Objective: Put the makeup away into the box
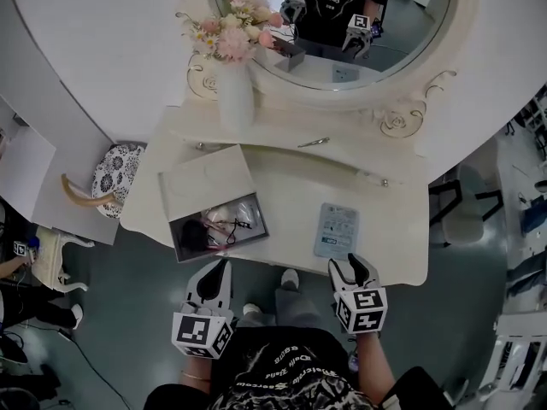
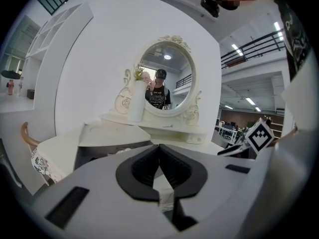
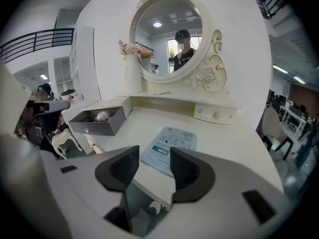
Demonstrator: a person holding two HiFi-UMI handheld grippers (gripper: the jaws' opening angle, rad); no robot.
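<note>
An open grey box (image 1: 174,242) like a pulled-out drawer sits at the left of the white dressing table (image 1: 282,195). Inside it lie a black item (image 1: 195,233) and clear packets (image 1: 232,215). A pale blue flat packet (image 1: 336,229) lies on the table to the right, also visible in the right gripper view as the packet (image 3: 172,142). My left gripper (image 1: 224,265) hovers at the table's front edge just below the box, and its jaws (image 2: 159,146) are shut with nothing in them. My right gripper (image 1: 352,265) sits just below the packet, open (image 3: 154,151) and empty.
A white vase of pink flowers (image 1: 235,92) and an oval mirror (image 1: 342,24) stand at the back. A thin metal pin (image 1: 314,143) lies on the raised shelf. A chair with a patterned cushion (image 1: 115,173) is at the left. The person's feet (image 1: 291,278) are under the table's front edge.
</note>
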